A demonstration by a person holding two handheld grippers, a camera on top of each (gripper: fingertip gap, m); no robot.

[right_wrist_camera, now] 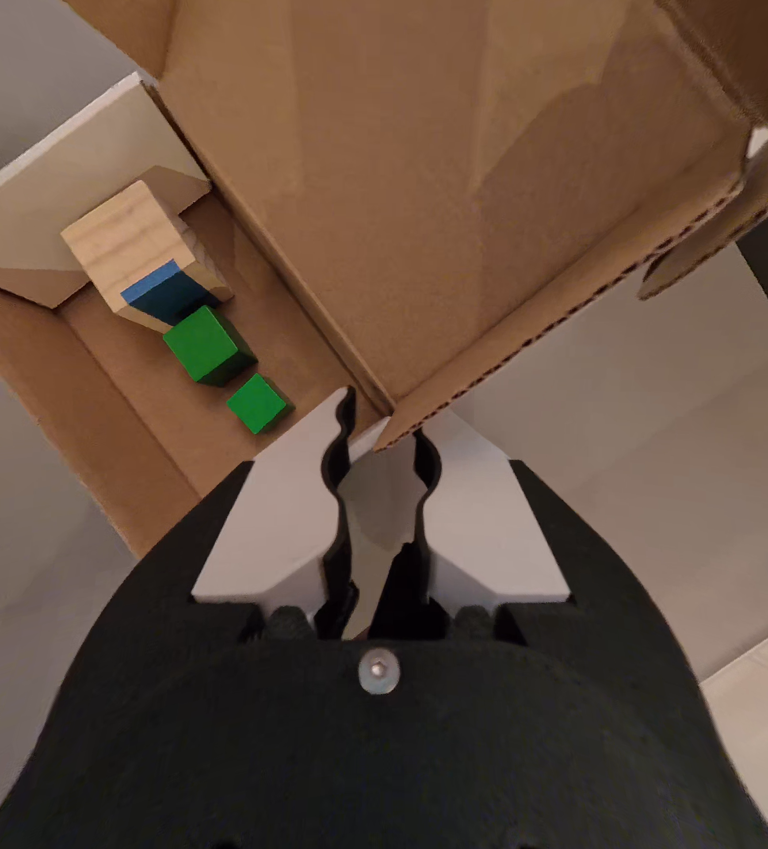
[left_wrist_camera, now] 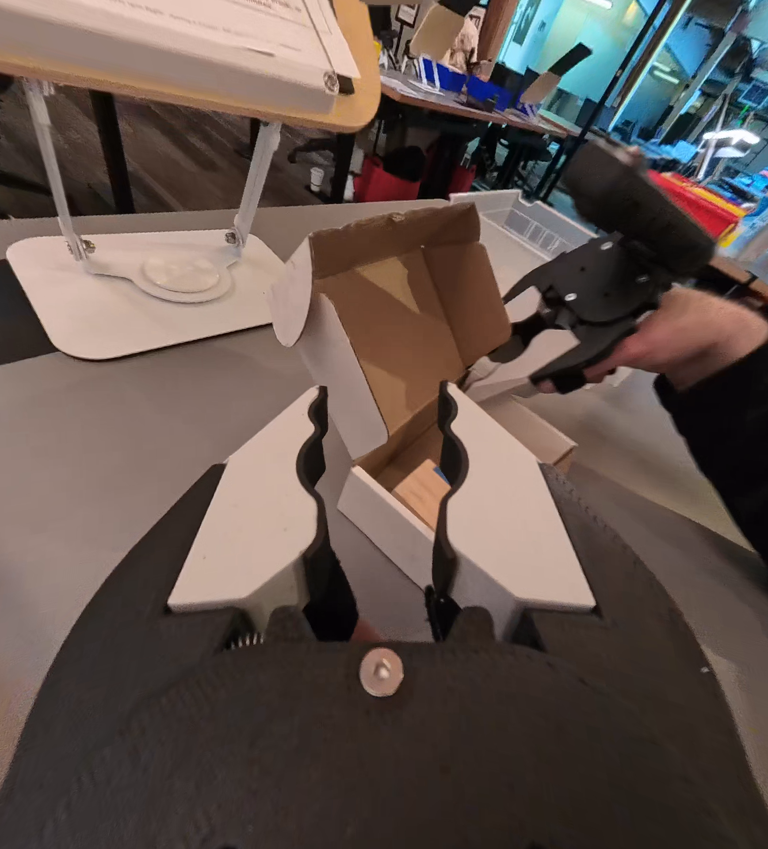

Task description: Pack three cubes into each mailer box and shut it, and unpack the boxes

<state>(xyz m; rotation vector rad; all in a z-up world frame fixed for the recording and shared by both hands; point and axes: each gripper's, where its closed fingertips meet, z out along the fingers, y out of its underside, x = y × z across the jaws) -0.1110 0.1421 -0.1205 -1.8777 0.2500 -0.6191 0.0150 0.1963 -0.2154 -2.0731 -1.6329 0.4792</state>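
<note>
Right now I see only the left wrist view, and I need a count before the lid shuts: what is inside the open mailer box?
Observer: Four pieces lie in a row on the floor of the mailer box: a wooden block, a blue piece against it, a larger green cube and a smaller green cube.
Operator: Is the right gripper gripping the lid?
Observer: The right gripper has a white box panel between its fingers, just below the corner of the lid. I cannot tell whether they pinch it.
</note>
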